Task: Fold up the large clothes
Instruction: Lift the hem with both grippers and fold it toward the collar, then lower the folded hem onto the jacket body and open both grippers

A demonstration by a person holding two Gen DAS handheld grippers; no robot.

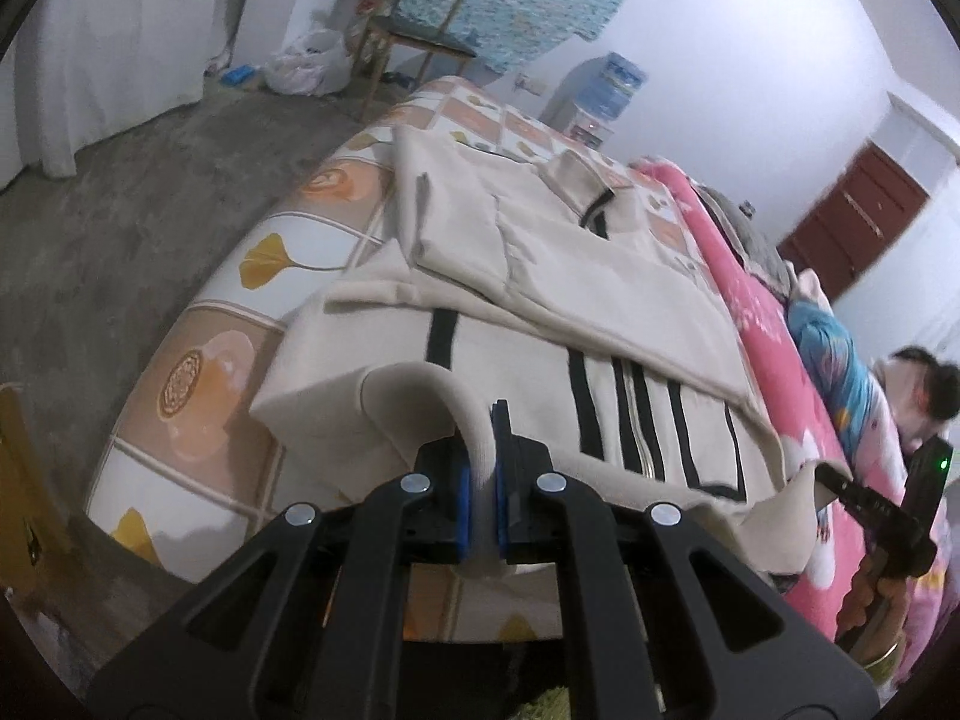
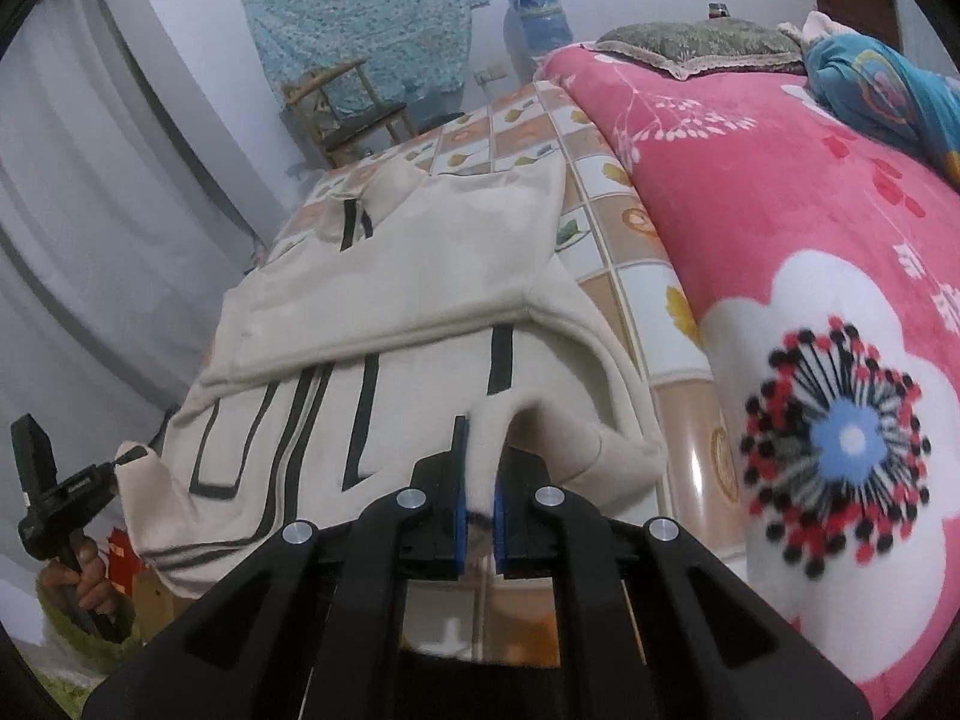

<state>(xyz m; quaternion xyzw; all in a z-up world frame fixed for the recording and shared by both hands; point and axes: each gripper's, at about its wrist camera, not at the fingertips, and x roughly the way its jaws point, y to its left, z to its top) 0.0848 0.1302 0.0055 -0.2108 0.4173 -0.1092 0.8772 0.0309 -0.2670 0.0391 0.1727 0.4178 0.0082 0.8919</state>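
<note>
- My jaws are pressed together on both sides: the left gripper pinches one near corner of the cream jacket, the right gripper pinches the other, each with a fold of hem bunched between the blue pads.
- The jacket lies ahead of both pairs of jaws on the bed, its sleeves already folded across the body and the collar end farthest from me; its long axis runs straight away from me.
- The near hem stretches between my two hands, so neither is nearer; as I judge it, the coming fold carries this edge forward toward the collar, both hands travelling together.
- Count: one jacket, two grippers, one pink flowered blanket just beside the jacket on my right, one patterned pillow beyond it, and one wooden chair past the foot of the bed.
</note>
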